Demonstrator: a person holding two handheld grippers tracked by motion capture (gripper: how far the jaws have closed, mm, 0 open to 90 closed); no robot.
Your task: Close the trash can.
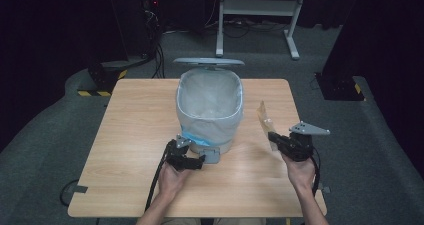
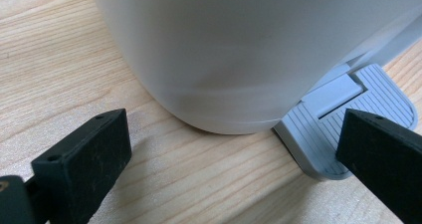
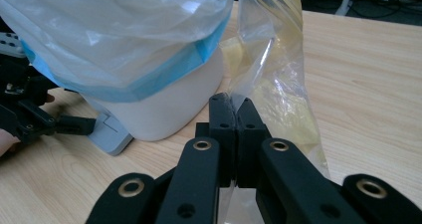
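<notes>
In the high view a light wooden table stands on grey carpet in a dim room with dark walls. Beyond the far edge are the white legs of a stand, a bundle of black cables, and black bases with yellow-and-black striped edges. Near the table's middle stands a white pedal bin, lined with a clear bag and with its grey lid raised at the back. The left gripper lies low on the table just in front of the bin, at the grey pedal. The right gripper, to the bin's right, holds up a clear plastic packet beside the bin.

In the left gripper view the jaws stand spread wide over the wood grain. The bin's white wall curves close ahead, its base resting on the table. The ribbed grey pedal sticks out at the right, with the right-hand jaw over its near edge; whether it touches cannot be told.

In the right gripper view the jaws are pressed together, pinching the clear packet, which rises upright just beside the bin. The liner with its blue band drapes over the bin's rim. The left gripper rests at the pedal, far left. Bare wood stretches to the right, and dark room and cables show beyond the table's edge.
</notes>
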